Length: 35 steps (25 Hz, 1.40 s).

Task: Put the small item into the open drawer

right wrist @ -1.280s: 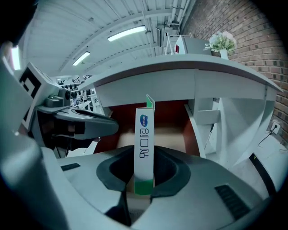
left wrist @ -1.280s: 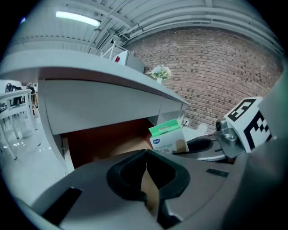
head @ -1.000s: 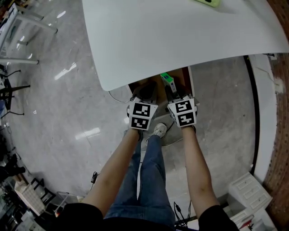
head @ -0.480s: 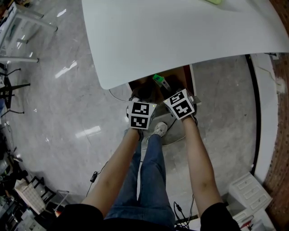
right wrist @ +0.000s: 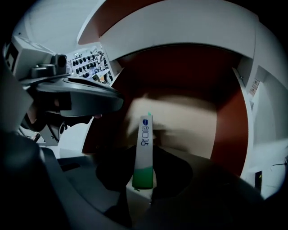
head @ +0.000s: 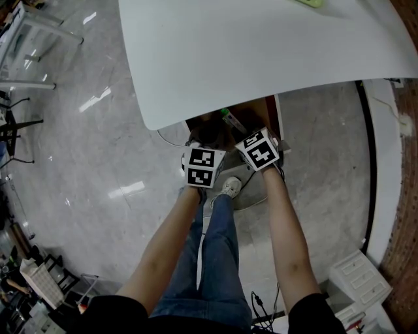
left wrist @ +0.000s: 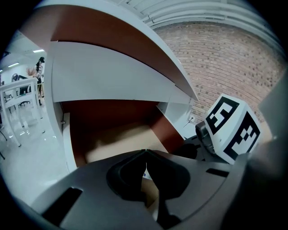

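A slim white box with a green end (right wrist: 145, 150) stands upright between the jaws of my right gripper (right wrist: 144, 179), which is shut on it. In the head view the slim box (head: 230, 119) pokes out just past the table's edge, over the open drawer (head: 264, 111). The drawer's pale floor (right wrist: 189, 121) and brown walls lie right below the box. My left gripper (left wrist: 145, 155) hangs beside it at the drawer's front, jaws shut together with nothing between them. Its marker cube (head: 202, 166) sits left of the right gripper's cube (head: 260, 149).
The white tabletop (head: 261, 52) overhangs the back of the drawer. A green object (head: 308, 2) lies at its far edge. The person's legs and a shoe (head: 228, 188) are below the grippers. White drawer units (head: 356, 280) stand at lower right, with a brick wall behind.
My right gripper has sunk toward the drawer and tilted, swinging the box's tip leftward and closer under the table edge. The left gripper has stayed put.
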Each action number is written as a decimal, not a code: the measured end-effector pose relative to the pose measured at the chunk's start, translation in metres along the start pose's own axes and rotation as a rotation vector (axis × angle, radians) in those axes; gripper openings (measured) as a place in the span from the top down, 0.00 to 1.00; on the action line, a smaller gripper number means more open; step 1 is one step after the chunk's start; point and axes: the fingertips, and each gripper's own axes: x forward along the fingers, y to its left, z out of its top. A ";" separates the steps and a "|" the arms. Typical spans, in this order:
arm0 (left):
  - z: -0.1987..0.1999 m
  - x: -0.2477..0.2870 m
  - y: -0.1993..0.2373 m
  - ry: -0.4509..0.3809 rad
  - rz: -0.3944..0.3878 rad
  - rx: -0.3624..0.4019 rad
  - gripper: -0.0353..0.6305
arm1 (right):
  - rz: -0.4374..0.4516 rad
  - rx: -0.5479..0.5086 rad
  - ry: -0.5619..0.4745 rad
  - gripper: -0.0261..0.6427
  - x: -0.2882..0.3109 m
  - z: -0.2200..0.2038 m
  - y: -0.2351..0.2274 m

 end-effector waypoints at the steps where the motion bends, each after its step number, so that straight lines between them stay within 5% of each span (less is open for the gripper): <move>1: 0.000 0.000 0.000 0.000 0.000 0.001 0.91 | 0.002 0.010 -0.002 0.83 -0.001 0.000 0.000; 11: 0.001 0.001 0.003 0.001 0.003 -0.006 0.91 | -0.056 0.063 -0.002 0.67 -0.008 0.000 -0.012; 20: 0.008 -0.002 -0.001 -0.004 -0.005 0.008 0.91 | -0.075 0.118 -0.108 0.67 -0.024 0.013 -0.016; 28: 0.037 -0.051 -0.029 -0.031 -0.044 0.037 0.91 | -0.173 0.210 -0.312 0.93 -0.106 0.040 -0.010; 35: 0.130 -0.131 -0.053 -0.157 -0.087 0.109 0.91 | -0.289 0.281 -0.531 0.96 -0.220 0.089 0.009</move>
